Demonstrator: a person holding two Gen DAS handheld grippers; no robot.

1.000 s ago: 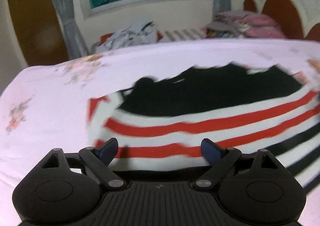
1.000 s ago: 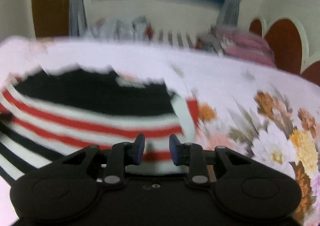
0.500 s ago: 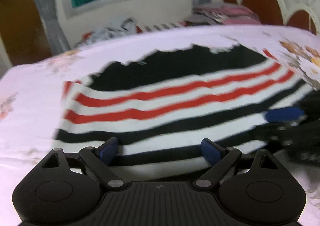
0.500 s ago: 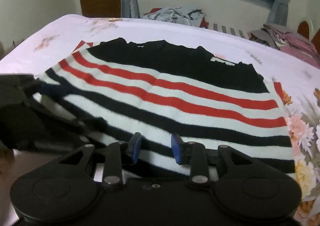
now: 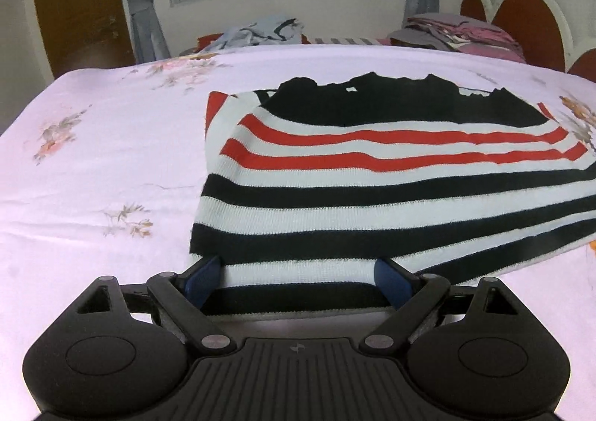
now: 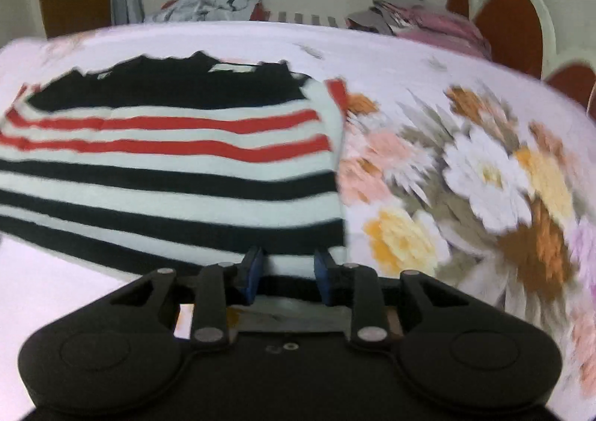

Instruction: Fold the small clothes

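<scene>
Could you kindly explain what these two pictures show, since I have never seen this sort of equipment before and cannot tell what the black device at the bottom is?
There is no robot here: a person holds a two-finger gripper in each hand, and a wide-angle camera on each looks forward along its blue-padded fingers. One picture comes from the left gripper, the other from the right gripper. Both look down at a bed covered by a floral bedsheet, where a striped sweater in black, white and red lies flat. Each gripper sits at the sweater's near hem, one toward each corner. The left jaws stand wide open; the right jaws are narrower and closing, with the hem between them. Nothing is gripped yet. Piles of other clothes lie beyond the bed.
</scene>
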